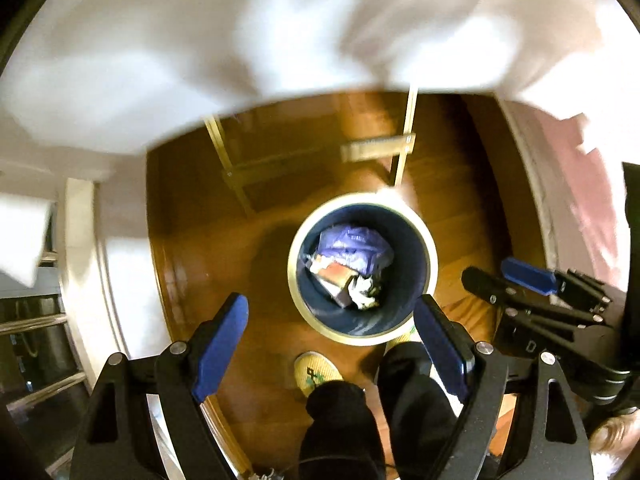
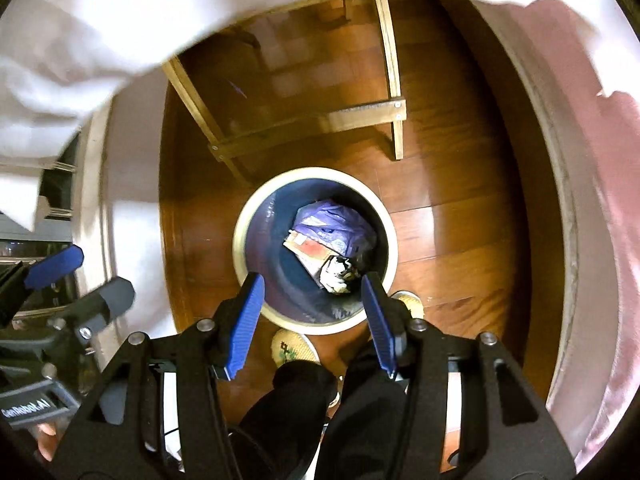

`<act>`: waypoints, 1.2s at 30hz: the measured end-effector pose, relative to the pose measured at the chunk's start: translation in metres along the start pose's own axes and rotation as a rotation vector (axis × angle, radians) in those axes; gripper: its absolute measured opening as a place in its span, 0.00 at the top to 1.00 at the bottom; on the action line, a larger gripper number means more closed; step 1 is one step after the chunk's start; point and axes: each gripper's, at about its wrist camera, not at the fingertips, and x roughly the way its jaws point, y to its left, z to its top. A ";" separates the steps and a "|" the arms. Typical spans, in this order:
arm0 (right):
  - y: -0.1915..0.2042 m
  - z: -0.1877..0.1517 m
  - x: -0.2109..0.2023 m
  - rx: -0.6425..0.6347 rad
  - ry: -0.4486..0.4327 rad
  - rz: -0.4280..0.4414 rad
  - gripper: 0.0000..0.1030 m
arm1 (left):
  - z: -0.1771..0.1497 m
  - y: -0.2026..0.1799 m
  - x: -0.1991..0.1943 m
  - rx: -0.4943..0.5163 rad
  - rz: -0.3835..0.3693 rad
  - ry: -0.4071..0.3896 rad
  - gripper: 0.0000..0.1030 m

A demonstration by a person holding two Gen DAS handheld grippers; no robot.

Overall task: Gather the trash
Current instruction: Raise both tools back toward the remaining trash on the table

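A round bin with a cream rim and a dark blue inside stands on the wooden floor straight below both grippers. In it lie a purple plastic bag, a flat orange and white box and crumpled white paper. My left gripper hangs high over the bin, open wide, with nothing between its blue pads. My right gripper is beside it, also open and holding nothing.
A light wooden frame stands on the floor beyond the bin. White cloth overhangs the top of both views, and pink fabric fills the right. A person's yellow shoes and black trouser legs stand just before the bin.
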 end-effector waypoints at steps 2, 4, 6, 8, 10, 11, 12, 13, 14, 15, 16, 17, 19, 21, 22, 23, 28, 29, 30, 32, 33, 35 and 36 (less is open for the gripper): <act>0.005 -0.001 -0.024 0.000 -0.013 0.004 0.52 | 0.001 0.001 -0.032 0.000 -0.007 -0.034 0.17; 0.012 -0.002 -0.049 0.005 -0.030 0.012 0.51 | 0.000 0.001 -0.065 0.007 -0.014 -0.072 0.17; 0.017 -0.004 -0.068 0.014 -0.045 0.023 0.50 | 0.000 0.001 -0.091 0.012 -0.015 -0.104 0.17; 0.024 -0.004 -0.092 0.023 -0.062 0.038 0.50 | -0.001 0.002 -0.124 0.017 -0.020 -0.145 0.17; 0.033 -0.004 -0.118 0.017 -0.086 0.049 0.49 | -0.001 0.003 -0.152 0.024 -0.018 -0.176 0.17; 0.037 -0.005 -0.129 0.011 -0.097 0.052 0.49 | -0.001 0.003 -0.167 0.029 -0.018 -0.190 0.17; 0.042 -0.005 -0.142 0.005 -0.110 0.055 0.49 | -0.001 0.004 -0.182 0.032 -0.024 -0.205 0.17; 0.047 -0.005 -0.155 -0.002 -0.124 0.057 0.49 | -0.002 0.005 -0.195 0.034 -0.031 -0.216 0.17; 0.052 -0.005 -0.170 -0.009 -0.141 0.059 0.48 | -0.001 0.006 -0.206 0.036 -0.035 -0.227 0.17; 0.056 -0.006 -0.180 -0.013 -0.152 0.060 0.48 | -0.001 0.006 -0.216 0.039 -0.039 -0.239 0.17; 0.061 -0.004 -0.195 -0.020 -0.170 0.060 0.48 | 0.000 0.007 -0.232 0.046 -0.045 -0.260 0.17; 0.065 -0.004 -0.204 -0.025 -0.183 0.058 0.48 | 0.000 0.008 -0.243 0.051 -0.047 -0.275 0.17; 0.074 -0.001 -0.227 -0.037 -0.216 0.051 0.48 | 0.003 0.010 -0.266 0.061 -0.049 -0.305 0.17; 0.083 0.005 -0.251 -0.046 -0.251 0.044 0.48 | 0.005 0.013 -0.288 0.068 -0.047 -0.336 0.17; 0.088 0.006 -0.260 -0.050 -0.267 0.041 0.48 | 0.008 0.014 -0.300 0.071 -0.049 -0.357 0.17; 0.092 0.008 -0.270 -0.055 -0.287 0.037 0.48 | 0.010 0.015 -0.309 0.071 -0.049 -0.374 0.17; 0.110 0.029 -0.316 -0.091 -0.379 0.023 0.45 | 0.025 0.029 -0.350 0.067 -0.039 -0.475 0.17; 0.114 0.035 -0.324 -0.099 -0.395 0.020 0.44 | 0.028 0.032 -0.357 0.062 -0.028 -0.492 0.17; 0.117 0.040 -0.332 -0.105 -0.410 0.020 0.44 | 0.033 0.036 -0.364 0.058 -0.017 -0.514 0.17; 0.123 0.051 -0.344 -0.120 -0.442 0.026 0.43 | 0.042 0.044 -0.375 0.051 -0.004 -0.540 0.17; 0.126 0.058 -0.349 -0.127 -0.453 0.028 0.42 | 0.049 0.048 -0.381 0.041 -0.001 -0.555 0.18; 0.131 0.074 -0.357 -0.141 -0.472 0.038 0.41 | 0.062 0.055 -0.389 0.017 0.003 -0.569 0.18; 0.133 0.081 -0.360 -0.147 -0.476 0.042 0.39 | 0.068 0.058 -0.392 0.003 0.003 -0.571 0.18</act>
